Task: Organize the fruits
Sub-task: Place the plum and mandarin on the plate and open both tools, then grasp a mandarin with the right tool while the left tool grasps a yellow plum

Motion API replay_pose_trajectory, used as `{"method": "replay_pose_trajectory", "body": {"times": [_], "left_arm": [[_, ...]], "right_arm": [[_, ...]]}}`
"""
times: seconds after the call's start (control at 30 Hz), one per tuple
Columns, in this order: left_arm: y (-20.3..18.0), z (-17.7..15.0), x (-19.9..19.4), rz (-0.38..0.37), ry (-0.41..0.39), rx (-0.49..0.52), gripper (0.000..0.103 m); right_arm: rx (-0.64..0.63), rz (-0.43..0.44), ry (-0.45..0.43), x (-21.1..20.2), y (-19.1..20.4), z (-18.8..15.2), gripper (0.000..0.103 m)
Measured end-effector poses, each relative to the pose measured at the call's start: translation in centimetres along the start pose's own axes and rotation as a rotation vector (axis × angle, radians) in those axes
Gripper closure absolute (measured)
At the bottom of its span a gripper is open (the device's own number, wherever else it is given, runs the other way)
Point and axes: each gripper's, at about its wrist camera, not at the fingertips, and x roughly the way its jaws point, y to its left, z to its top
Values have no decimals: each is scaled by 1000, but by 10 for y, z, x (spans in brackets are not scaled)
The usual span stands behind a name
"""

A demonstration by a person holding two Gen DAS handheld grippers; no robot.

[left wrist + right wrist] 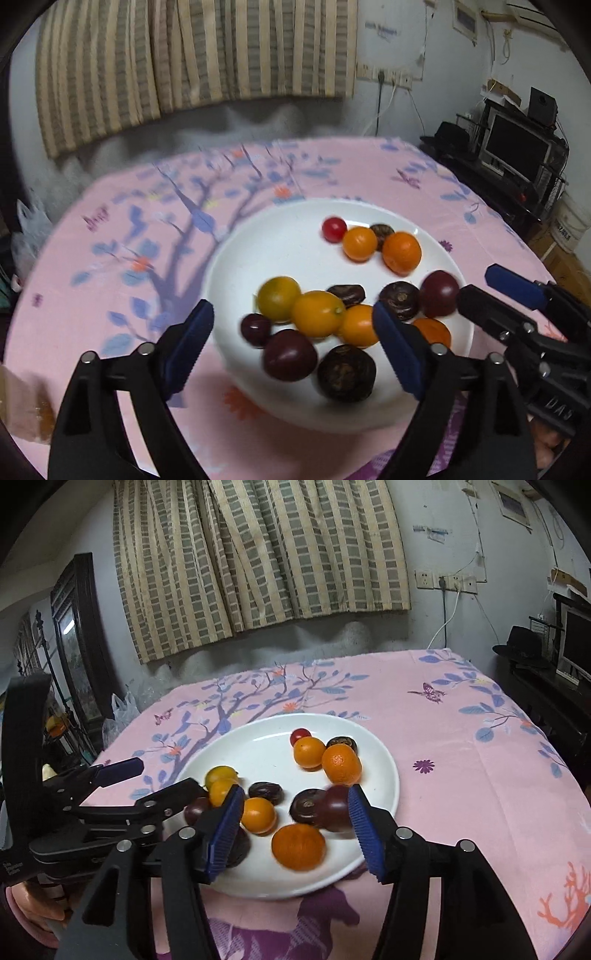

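A white plate (280,236) (258,746) on the pink tablecloth holds several small fruits: orange ones (401,252) (341,764), yellow ones (278,297), dark purple ones (290,354), brown ones (346,373) and a small red tomato (334,229) (300,735). My left gripper (293,349) is open over the plate's near side, with fruits lying between its fingers. My right gripper (295,829) is open over the plate's near edge, above an orange fruit (298,847). Neither holds anything. The right gripper also shows in the left wrist view (480,291), and the left one in the right wrist view (155,779).
The pink floral tablecloth (461,760) covers a round table. A striped curtain (258,554) hangs behind. A dark stand with a monitor (517,155) is at the right. A dark cabinet (77,646) and plastic bags (123,709) are at the left.
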Motion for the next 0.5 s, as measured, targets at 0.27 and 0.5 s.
{"method": "replay_pose_trajectory", "body": {"times": [0.27,0.5], "left_arm": [[12,-41,-76,40,-56,-21,6],[14,-95,-97,35,-38,-32,5]], "right_arm": [[28,27,-5,-46,7,-43,34],[-14,28,59,-61,20,-77,30]]}}
